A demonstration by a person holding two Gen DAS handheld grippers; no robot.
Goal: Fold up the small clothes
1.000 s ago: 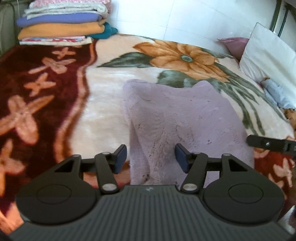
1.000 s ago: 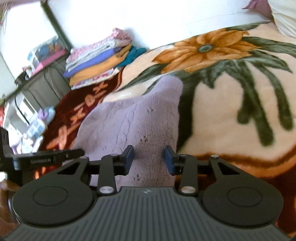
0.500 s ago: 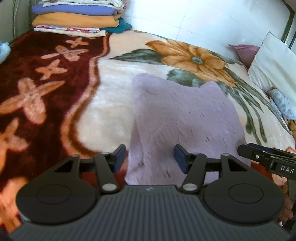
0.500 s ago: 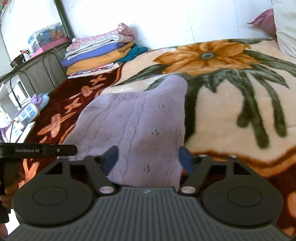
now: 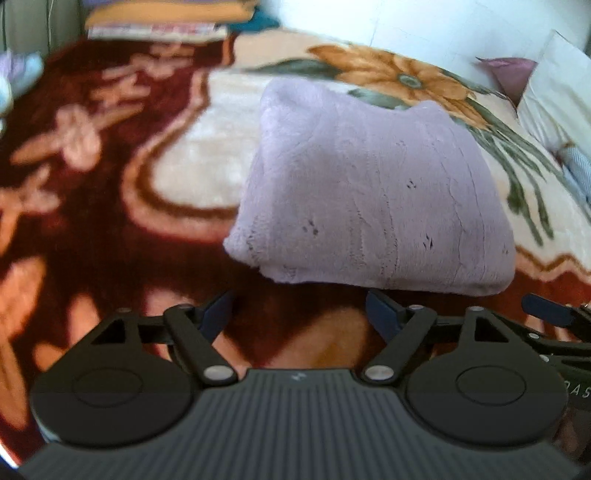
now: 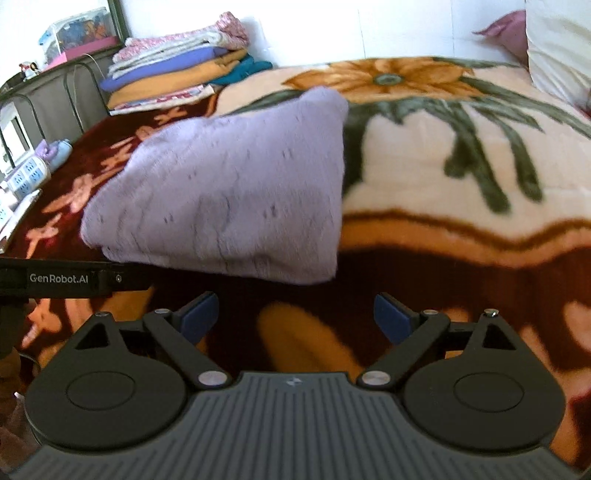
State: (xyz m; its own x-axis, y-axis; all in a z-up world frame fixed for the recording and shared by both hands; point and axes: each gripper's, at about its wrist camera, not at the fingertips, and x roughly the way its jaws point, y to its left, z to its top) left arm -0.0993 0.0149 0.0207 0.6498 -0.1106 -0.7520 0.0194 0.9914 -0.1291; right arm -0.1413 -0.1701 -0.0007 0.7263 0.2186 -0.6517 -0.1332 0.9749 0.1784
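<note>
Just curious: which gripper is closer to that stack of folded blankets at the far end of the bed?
Left. The left gripper fronts the purple garment's stack-side corner; the right gripper fronts its opposite corner, away from the folded blankets.

Daylight floods the room from the far side, bleaching the white wall (image 6: 314, 33) behind the bed to near blank in both wrist views. The floral blanket (image 5: 177, 177) smears with motion blur in the left view, worst along its far-left edge, where the stack of folded clothes (image 5: 166, 18) dissolves into streaks. The lilac garment (image 6: 236, 192) is soft-edged too, casting a dark shadow along its near edge. Fisheye distortion bows the bed's edges toward the frame corners. Only the black gripper bodies in the foreground stay sharp, matte and free of glare.
</note>
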